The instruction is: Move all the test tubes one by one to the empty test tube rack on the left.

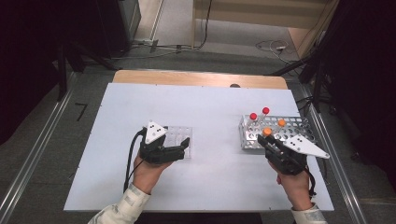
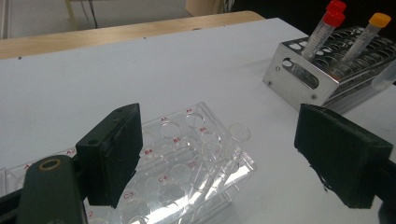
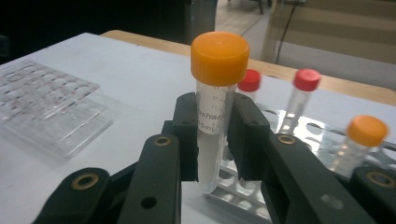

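Your right gripper (image 3: 212,140) is clamped on an orange-capped centrifuge tube (image 3: 215,102), holding it upright just over the near edge of the perforated metal tube rack (image 1: 299,125). Two red-capped tubes (image 3: 306,91) and another orange-capped tube (image 3: 362,140) stand in that rack behind it. Your left gripper (image 2: 219,158) hangs with its jaws wide apart over the clear plastic well plate (image 2: 187,158), gripping nothing.
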Demonstrator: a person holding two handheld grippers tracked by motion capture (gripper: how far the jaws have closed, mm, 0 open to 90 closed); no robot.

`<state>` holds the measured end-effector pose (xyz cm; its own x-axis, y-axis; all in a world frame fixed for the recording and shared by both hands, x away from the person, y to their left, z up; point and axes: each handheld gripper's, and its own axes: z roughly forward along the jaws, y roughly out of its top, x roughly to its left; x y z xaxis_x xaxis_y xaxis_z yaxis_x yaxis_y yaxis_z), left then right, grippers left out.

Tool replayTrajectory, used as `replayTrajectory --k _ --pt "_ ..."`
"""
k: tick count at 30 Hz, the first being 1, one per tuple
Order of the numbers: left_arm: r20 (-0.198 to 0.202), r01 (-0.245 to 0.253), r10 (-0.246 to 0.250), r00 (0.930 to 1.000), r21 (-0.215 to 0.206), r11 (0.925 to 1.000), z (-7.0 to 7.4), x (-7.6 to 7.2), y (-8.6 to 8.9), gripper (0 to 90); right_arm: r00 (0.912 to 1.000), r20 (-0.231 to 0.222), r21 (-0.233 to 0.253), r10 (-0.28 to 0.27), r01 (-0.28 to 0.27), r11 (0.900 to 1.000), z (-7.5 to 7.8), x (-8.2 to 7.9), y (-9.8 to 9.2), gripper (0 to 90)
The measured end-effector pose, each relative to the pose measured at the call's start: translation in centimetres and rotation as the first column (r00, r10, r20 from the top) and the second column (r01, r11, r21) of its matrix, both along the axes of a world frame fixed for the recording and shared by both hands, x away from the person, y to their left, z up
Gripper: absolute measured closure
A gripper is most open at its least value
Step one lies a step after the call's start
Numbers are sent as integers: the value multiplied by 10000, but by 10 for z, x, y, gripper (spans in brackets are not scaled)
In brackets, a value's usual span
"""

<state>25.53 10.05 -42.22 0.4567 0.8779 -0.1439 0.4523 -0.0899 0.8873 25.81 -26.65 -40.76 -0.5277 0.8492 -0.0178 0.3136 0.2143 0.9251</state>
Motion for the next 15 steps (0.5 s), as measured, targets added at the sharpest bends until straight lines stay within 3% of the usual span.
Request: replayTrajectory --k 7,15 --pt "52 97 -98 9999 25 9999 0 -1 -3 156 9944 -481 -114 939 -946 9955 -14 -2 23 714" --pt "155 528 -527 9985 -68 9986 6 -7 -14 153 9753 -712 -230 2089 -2110 9772 -28 -8 56 715"
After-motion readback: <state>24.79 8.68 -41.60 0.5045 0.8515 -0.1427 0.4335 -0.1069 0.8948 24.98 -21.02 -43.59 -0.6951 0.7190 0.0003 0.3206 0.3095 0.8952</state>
